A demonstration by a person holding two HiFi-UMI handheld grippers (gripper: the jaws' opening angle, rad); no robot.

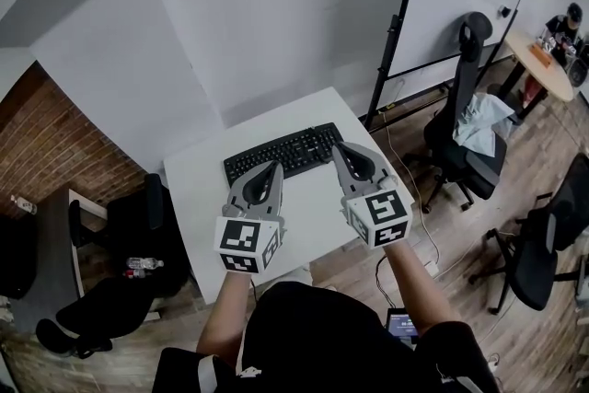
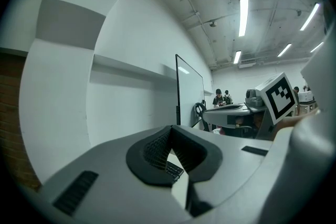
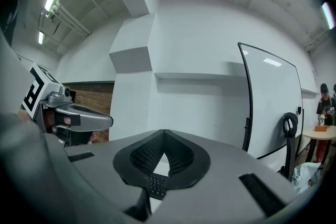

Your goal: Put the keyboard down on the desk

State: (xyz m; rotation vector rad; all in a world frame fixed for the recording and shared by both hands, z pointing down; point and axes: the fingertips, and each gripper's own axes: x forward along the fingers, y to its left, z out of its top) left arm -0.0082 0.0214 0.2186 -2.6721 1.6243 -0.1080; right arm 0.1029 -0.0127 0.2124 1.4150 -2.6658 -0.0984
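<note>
Placement looks done: the black rectangular plastic keyboard (image 1: 283,152) lies flat on the far half of the white desk (image 1: 313,202), and your left gripper (image 1: 274,168) and right gripper (image 1: 339,148) hang at its near edge, both clenched on nothing.

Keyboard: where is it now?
Head view: the keyboard lies flat on the white desk, at its far side by the wall, ahead of the shut left claw and right claw; neither holds it.

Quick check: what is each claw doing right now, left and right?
Left claw: closed, holding nothing.
Right claw: closed, holding nothing.
The keyboard lies on the desk, in neither claw.
</note>
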